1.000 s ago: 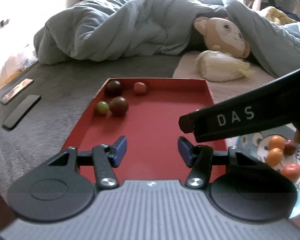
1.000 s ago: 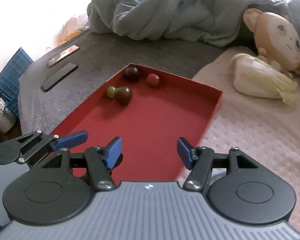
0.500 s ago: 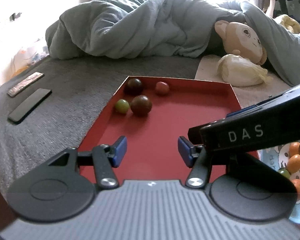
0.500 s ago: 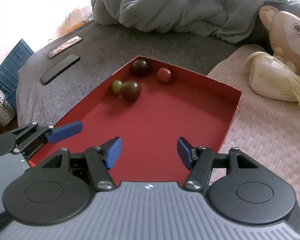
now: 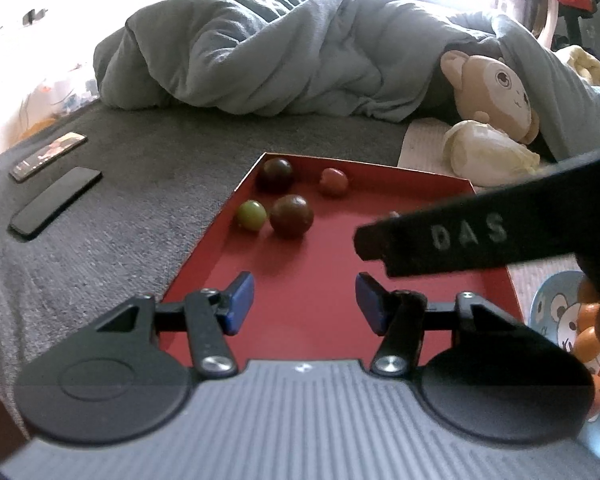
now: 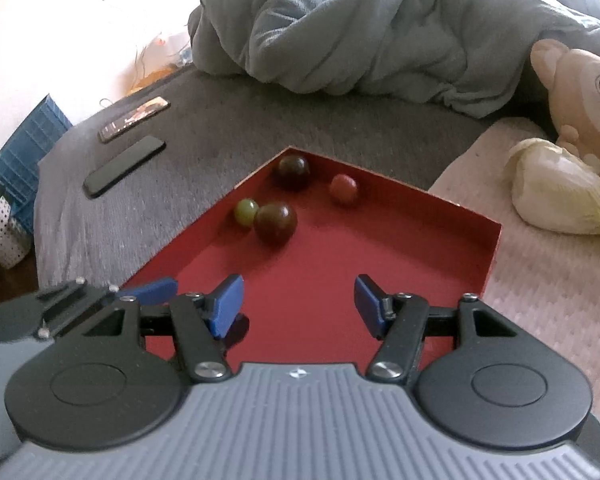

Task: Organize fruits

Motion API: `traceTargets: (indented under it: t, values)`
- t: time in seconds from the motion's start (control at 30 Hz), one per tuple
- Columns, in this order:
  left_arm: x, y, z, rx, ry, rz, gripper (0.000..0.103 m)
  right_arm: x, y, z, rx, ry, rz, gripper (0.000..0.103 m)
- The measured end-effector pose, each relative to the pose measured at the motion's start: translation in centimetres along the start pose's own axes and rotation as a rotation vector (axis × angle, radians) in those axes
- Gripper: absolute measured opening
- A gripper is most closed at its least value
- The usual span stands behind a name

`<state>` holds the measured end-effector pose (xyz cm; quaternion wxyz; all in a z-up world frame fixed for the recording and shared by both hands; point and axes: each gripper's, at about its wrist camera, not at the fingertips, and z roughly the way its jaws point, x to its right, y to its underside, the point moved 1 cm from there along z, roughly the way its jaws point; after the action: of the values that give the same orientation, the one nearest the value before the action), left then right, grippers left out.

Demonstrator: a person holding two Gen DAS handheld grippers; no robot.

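A red tray (image 5: 320, 264) (image 6: 320, 256) lies on the bed. In its far left corner sit a dark fruit (image 5: 276, 174) (image 6: 293, 171), a small red fruit (image 5: 333, 181) (image 6: 343, 188), a green grape (image 5: 251, 215) (image 6: 246, 211) and a brown fruit (image 5: 291, 216) (image 6: 275, 223). My left gripper (image 5: 305, 306) hovers open over the tray's near part, empty. Beside it, my right gripper (image 6: 299, 306) is also open and empty above the tray. A blue plate (image 5: 540, 304) at the right holds several orange fruits (image 5: 588, 336), partly hidden.
Two phones (image 5: 56, 202) (image 5: 49, 156) lie on the grey cover left of the tray. A bunched grey-blue blanket (image 5: 300, 52), a plush toy (image 5: 496, 88) and a cabbage (image 5: 488, 152) lie beyond it. A blue crate (image 6: 24, 144) stands off the bed's left side.
Both grippers have drifted sideways over the tray, so the fruits look nearer and more central. The fruits themselves have not moved. Both pairs of jaws stand as before.
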<state>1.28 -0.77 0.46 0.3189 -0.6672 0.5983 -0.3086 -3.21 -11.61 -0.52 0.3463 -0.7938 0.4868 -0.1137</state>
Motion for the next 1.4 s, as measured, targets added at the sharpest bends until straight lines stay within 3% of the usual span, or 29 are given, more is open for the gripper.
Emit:
traceTargets:
  t: [0.57, 1.2, 1.3, 1.4]
  values:
    - [0.6, -0.1, 0.2, 0.027, -0.013, 0.042, 0.059, -0.8, -2.1, 4.7, -0.019, -0.021, -0.039, 0.067]
    - [-1.4, -1.0, 2.2, -0.031, -0.075, -0.012, 0.058, -2.8, -4.3, 12.3, -0.087, -0.065, -0.109, 0.067]
    - [-1.5, -1.1, 2.4, -0.034, -0.079, -0.009, 0.058, -3.1, -4.6, 12.9, -0.087, -0.054, -0.13, 0.063]
    - [-1.6, -1.1, 2.6, -0.042, -0.084, -0.014, 0.058, -3.0, -4.9, 13.1, -0.083, -0.041, -0.121, 0.05]
